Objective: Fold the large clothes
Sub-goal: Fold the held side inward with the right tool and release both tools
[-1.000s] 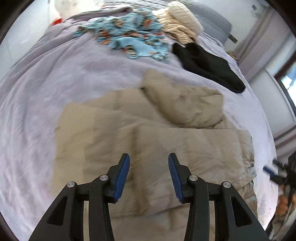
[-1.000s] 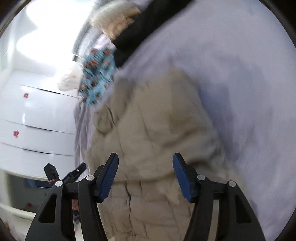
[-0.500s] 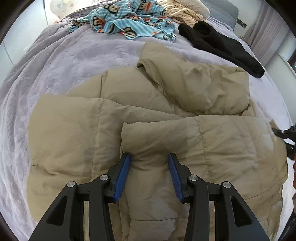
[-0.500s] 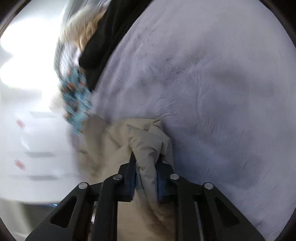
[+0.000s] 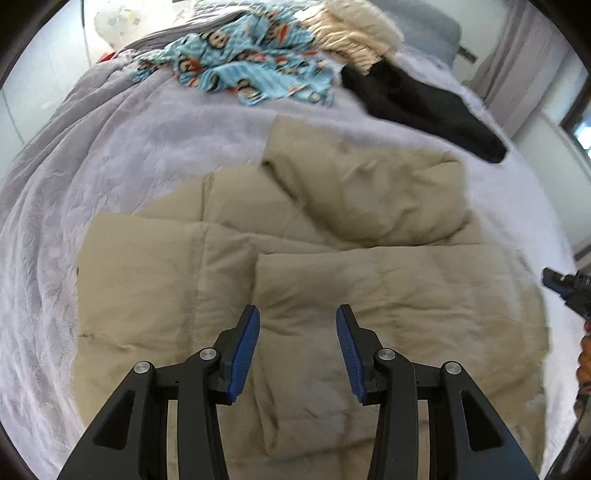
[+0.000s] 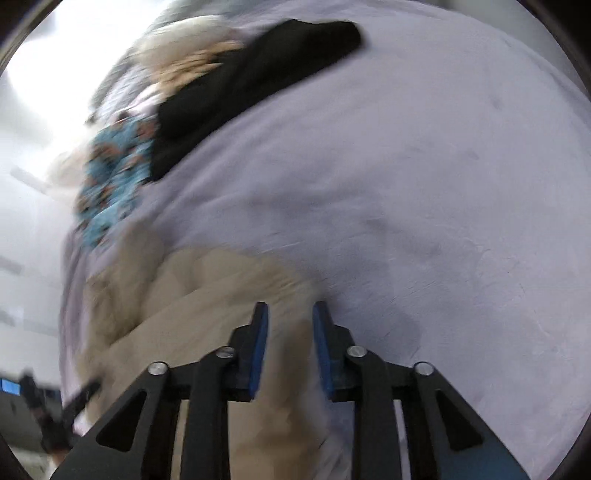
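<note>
Left gripper (image 5: 297, 345): jaws stand partly apart above the tan padded jacket (image 5: 332, 280), nothing between the pads; the gap is unchanged from a second ago, and the fold of jacket that lay between the fingertips half a second ago now lies below and clear of them.
Right gripper (image 6: 290, 341): jaws narrow and opening; half a second ago they pinched a bunch of the jacket, now the tan cloth (image 6: 207, 295) shows below the gap and the blur hides whether the pads touch it.
Jacket: lies on the lilac bedspread (image 5: 122, 155), a sleeve folded across the body, the hood or collar bunched at the far side; it fills less of the left view than half a second ago.
Right gripper in left view: its blue tip (image 5: 557, 282) shows at the right edge, beside the jacket's side.
Farther off: black garment (image 5: 424, 107), blue monkey-print garment (image 5: 243, 70) and cream knit (image 5: 354, 33) lie at the far end of the bed, placed as before.
</note>
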{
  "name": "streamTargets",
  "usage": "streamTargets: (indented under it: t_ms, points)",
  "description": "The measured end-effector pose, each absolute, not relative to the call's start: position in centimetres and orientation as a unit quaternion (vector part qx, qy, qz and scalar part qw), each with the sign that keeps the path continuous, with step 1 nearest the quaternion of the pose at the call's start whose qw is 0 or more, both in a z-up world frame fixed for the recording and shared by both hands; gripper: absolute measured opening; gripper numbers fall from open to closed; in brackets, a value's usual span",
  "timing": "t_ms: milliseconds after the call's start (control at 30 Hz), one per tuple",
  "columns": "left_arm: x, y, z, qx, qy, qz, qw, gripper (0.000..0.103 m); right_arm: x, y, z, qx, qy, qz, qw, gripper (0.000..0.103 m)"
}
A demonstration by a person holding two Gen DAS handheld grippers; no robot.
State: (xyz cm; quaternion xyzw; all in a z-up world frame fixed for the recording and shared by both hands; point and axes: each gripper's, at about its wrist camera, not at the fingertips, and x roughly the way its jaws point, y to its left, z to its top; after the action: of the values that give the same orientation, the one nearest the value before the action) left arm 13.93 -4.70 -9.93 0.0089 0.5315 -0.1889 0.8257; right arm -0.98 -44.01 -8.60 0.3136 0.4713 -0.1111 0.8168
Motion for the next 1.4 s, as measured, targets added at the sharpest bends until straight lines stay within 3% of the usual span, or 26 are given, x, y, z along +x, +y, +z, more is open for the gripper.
streamTargets:
  t_ms: [200,333,633,667,700,1133,1167,1200,1233,1267,1400]
  points:
    - [11.7,-4.3,-13.9,0.052,0.553,-0.167,0.815,0.046,-2.6,-38.4,-10.8,0.251,0.531,-0.044,0.808,0.022]
    - [11.5,-4.1,-14.9,0.051,0.54,-0.174,0.822,0.049,-4.0,-39.4,-13.6,0.246,0.53,-0.072,0.808,0.004]
    - [11.0,-3.7,-12.9,0.054,0.541,-0.141,0.827,0.05,-7.1,-40.9,-11.7,0.237,0.522,-0.131,0.808,0.004]
    - [10.6,-3.5,-12.6,0.06,0.539,-0.137,0.829,0.05,-6.5,-40.7,-11.9,0.233,0.524,-0.14,0.807,0.011]
    - [10.2,-3.3,-12.3,0.067,0.539,-0.13,0.829,0.05,-7.1,-40.8,-11.6,0.228,0.525,-0.153,0.805,0.011]
    - [4.7,-3.3,-9.5,0.068,0.562,-0.089,0.82,0.05,-12.1,-38.6,-10.9,0.322,0.538,-0.108,0.771,0.012]
    - [4.0,-3.4,-9.5,0.067,0.564,-0.086,0.819,0.057,-12.3,-38.4,-10.9,0.323,0.541,-0.103,0.77,0.012]
    - [3.7,-3.5,-9.5,0.066,0.565,-0.082,0.819,0.084,-12.5,-38.1,-10.9,0.325,0.542,-0.098,0.769,0.012]
    - [3.0,-3.5,-9.3,0.064,0.559,-0.074,0.823,0.095,-12.7,-37.9,-10.9,0.326,0.544,-0.093,0.768,0.012]
    - [2.4,-3.4,-9.0,0.062,0.55,-0.067,0.83,0.101,-12.9,-37.8,-10.9,0.325,0.546,-0.089,0.767,0.012]
    - [0.2,-3.2,-8.4,0.057,0.552,-0.056,0.83,0.101,-13.8,-37.2,-10.8,0.323,0.556,-0.077,0.762,0.014]
